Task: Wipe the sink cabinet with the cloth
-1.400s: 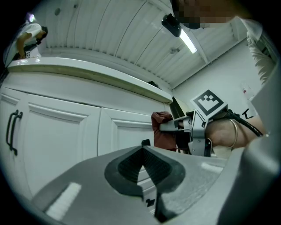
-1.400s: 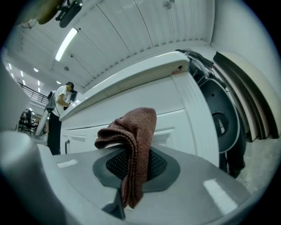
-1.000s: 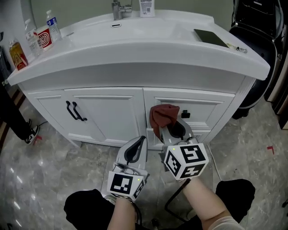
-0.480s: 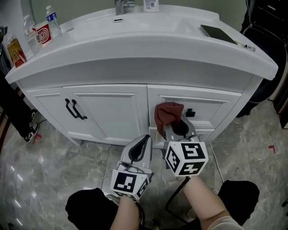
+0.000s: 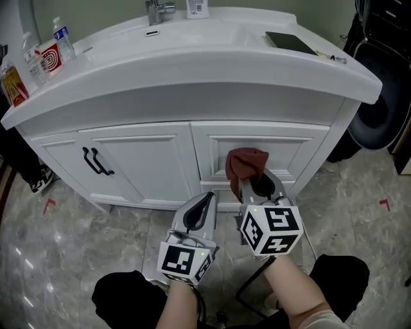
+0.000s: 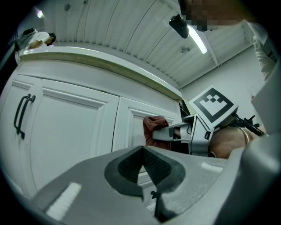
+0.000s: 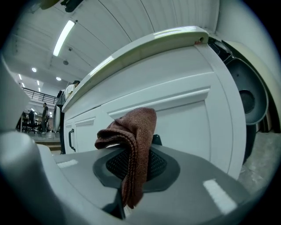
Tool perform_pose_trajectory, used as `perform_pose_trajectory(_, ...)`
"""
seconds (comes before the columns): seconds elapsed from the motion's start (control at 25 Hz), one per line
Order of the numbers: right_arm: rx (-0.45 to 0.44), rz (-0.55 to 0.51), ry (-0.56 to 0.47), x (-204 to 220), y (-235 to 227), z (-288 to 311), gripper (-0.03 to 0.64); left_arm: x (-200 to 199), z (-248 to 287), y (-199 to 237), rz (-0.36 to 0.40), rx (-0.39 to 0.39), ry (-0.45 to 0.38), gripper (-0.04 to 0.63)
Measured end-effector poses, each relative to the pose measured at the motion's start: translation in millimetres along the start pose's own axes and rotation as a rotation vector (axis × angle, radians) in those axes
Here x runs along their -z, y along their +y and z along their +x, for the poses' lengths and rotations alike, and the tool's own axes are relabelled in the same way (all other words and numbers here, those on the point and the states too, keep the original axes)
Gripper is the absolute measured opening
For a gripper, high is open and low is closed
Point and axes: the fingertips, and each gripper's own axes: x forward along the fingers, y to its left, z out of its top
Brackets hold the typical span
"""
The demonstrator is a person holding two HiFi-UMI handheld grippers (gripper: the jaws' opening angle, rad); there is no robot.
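The white sink cabinet (image 5: pixel 148 160) stands in front of me, and its right drawer front (image 7: pixel 184 118) fills the right gripper view. My right gripper (image 5: pixel 252 184) is shut on a rust-brown cloth (image 5: pixel 246 164), which it holds against that drawer front. The cloth (image 7: pixel 134 132) folds over the jaws and hangs down between them, and it also shows in the left gripper view (image 6: pixel 153 127). A black knob (image 7: pixel 156 140) peeks out just behind it. My left gripper (image 5: pixel 204 200) hangs lower and to the left, shut and empty, short of the cabinet.
Two black handles (image 5: pixel 96 162) sit on the left door. On the counter are bottles (image 5: pixel 62 33) and a red-white box (image 5: pixel 49 56) at left, a faucet (image 5: pixel 158 9) at the back, and a dark flat device (image 5: pixel 290 42) at right. A black round object (image 5: pixel 385 103) stands right of the cabinet.
The right gripper has carried the cloth to the right across the drawer front, and it now covers the black knob in the head view. The left gripper has held its place.
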Motion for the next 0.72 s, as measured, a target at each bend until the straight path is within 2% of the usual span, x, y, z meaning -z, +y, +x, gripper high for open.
perform_pose_trajectory(0.16,0.013,-0.008,-0.003,-2,-17,-14,0.080,2,7,-12,0.004,0.023,-0.001,0.000)
perform_pose_trajectory(0.4,0.088,0.011,-0.021,-7,-54,-24,0.078,9,16,-25,0.021,0.051,0.016,0.000)
perform_pose_trajectory(0.72,0.148,-0.015,-0.032,-11,-92,-26,0.080,28,32,-32,-0.003,0.056,0.053,0.000)
